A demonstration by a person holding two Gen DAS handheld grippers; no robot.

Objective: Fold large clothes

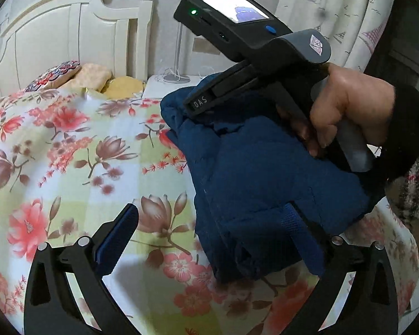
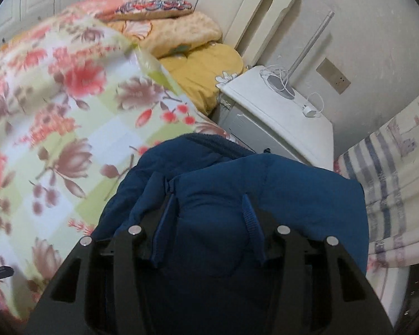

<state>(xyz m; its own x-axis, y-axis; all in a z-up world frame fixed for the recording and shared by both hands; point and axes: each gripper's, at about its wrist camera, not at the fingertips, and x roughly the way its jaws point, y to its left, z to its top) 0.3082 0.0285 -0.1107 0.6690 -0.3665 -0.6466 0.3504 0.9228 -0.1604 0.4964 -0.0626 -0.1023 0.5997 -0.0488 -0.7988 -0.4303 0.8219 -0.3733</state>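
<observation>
Two hand-held grippers worked over my bed's floral quilt (image 1: 69, 150): the left hand-held gripper (image 1: 215, 240) was spread wide, and the right hand-held gripper (image 2: 206, 223) pinched the padded navy-blue jacket (image 2: 265, 195) bunched near the white nightstand (image 2: 276, 111). Its lower folds were hidden.

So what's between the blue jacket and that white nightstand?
Nothing: in the right wrist view the jacket overlaps the nightstand's front edge directly.
</observation>
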